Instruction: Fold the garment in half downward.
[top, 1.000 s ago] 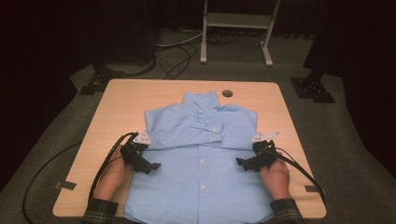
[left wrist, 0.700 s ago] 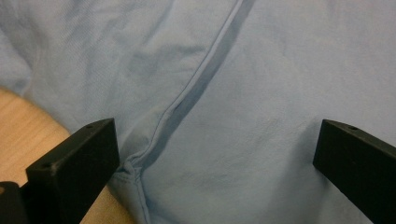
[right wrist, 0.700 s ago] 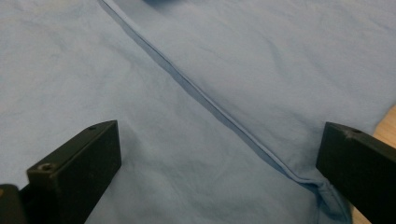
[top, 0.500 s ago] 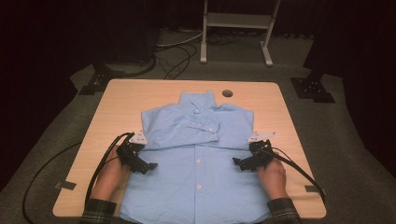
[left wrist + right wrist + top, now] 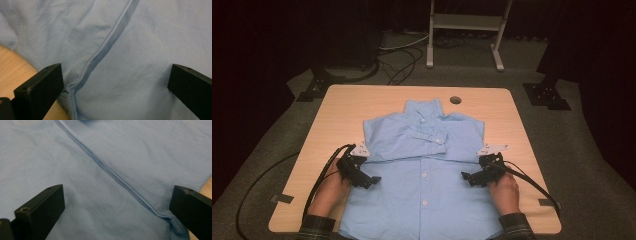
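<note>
A blue shirt (image 5: 422,170) lies flat in the middle of the counter (image 5: 337,107). The left gripper (image 5: 371,181) and right gripper (image 5: 466,178) sit over its sides, jaws wide open, holding nothing.

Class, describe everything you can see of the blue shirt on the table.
The shirt is light blue, of thin woven-looking cloth, faintly creased. It lies flat, front up and buttoned, on the wooden table, collar toward the far edge, hem at the near edge. Both sleeves are folded across the chest, one cuff lying on top. The left gripper and right gripper, jaws open, sit over its side edges below the sleeves.
</note>
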Motion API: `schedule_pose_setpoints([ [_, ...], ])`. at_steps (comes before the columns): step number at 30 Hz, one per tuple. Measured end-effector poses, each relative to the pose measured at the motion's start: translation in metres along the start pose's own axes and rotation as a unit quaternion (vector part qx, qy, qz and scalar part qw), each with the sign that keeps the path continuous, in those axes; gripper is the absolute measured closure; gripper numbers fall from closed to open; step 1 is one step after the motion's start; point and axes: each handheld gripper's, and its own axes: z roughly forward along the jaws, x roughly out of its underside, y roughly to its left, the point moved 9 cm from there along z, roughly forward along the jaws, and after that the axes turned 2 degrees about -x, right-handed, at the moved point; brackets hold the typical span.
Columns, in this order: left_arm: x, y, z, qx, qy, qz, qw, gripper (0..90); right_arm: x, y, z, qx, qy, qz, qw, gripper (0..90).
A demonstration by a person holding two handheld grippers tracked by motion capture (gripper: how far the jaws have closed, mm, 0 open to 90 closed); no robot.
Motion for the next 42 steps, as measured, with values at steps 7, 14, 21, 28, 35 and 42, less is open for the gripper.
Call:
schedule_pose_setpoints([
  [7,0.003,-0.006,-0.003,0.002,0.002,0.002,1.0000,0.0,0.005,0.005,-0.005,-0.003,0.002,-0.005,1.0000,0.0],
  [14,0.006,-0.013,-0.006,0.001,0.002,0.001,1.0000,0.0,0.011,0.010,-0.010,-0.007,0.001,-0.008,0.9999,0.0],
  [21,0.009,-0.020,-0.008,-0.002,0.004,-0.002,1.0000,0.0,0.016,0.016,-0.015,-0.008,0.003,-0.007,0.9999,0.0],
  [28,0.013,-0.029,-0.012,-0.002,0.003,-0.003,1.0000,0.0,0.022,0.021,-0.019,-0.009,0.004,-0.009,0.9999,0.0],
  [35,0.016,-0.036,-0.014,-0.005,0.008,-0.009,0.9999,0.0,0.026,0.026,-0.023,-0.011,0.006,-0.012,0.9998,0.0],
  [42,0.020,-0.042,-0.017,-0.006,0.004,-0.009,0.9999,0.0,0.029,0.029,-0.025,-0.013,0.006,-0.014,0.9998,0.0],
])
